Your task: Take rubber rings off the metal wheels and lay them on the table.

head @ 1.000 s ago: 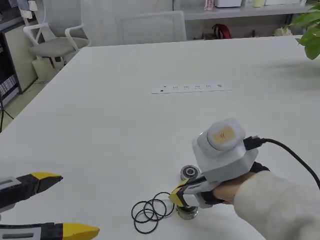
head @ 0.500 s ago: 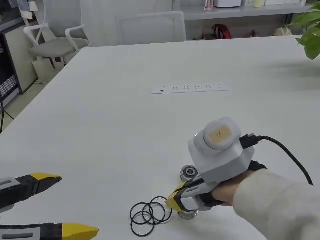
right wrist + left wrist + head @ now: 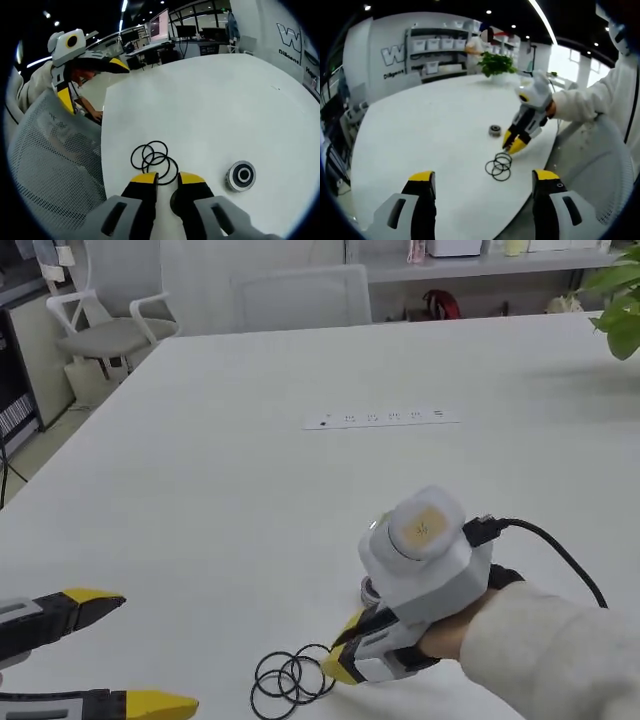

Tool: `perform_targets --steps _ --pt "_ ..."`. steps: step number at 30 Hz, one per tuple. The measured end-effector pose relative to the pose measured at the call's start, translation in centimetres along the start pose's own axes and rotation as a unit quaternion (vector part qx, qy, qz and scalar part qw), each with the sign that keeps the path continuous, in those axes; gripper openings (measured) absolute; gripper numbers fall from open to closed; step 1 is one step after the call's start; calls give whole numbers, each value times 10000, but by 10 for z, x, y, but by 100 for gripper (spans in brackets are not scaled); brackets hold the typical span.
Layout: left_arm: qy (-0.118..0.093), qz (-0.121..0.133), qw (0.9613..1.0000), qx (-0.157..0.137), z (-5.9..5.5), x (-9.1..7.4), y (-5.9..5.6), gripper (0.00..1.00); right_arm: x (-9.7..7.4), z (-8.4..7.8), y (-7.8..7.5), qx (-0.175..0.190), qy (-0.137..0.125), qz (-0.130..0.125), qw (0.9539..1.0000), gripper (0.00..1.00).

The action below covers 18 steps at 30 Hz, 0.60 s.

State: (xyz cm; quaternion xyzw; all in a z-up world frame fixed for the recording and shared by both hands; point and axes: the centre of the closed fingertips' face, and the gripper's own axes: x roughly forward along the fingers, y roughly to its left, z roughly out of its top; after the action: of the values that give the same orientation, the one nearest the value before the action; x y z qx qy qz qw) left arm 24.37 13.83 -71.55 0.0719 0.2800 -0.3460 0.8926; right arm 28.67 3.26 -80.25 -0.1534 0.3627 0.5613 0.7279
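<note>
Right hand-held gripper [image 3: 335, 670], jaws nearly together, grip unclear, now moved across to rubber rings [image 3: 285, 685] heaped on desk [image 3: 250, 490]; another ring likely being laid down.

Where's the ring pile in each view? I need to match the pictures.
Head view: rings bottom centre, left of the right gripper.
Left gripper view: rings centre, below the right gripper.
Right gripper view: rings centre, just above the right gripper.
Shared landmark: the right gripper's yellow tips beside the rings.
</note>
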Motion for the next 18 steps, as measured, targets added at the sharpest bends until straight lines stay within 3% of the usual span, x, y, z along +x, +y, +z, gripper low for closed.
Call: perform_targets --steps 18 --pt "4 -18 10000 23 0 -1 -3 81 -15 15 -6 59 -282 -159 9995 15"
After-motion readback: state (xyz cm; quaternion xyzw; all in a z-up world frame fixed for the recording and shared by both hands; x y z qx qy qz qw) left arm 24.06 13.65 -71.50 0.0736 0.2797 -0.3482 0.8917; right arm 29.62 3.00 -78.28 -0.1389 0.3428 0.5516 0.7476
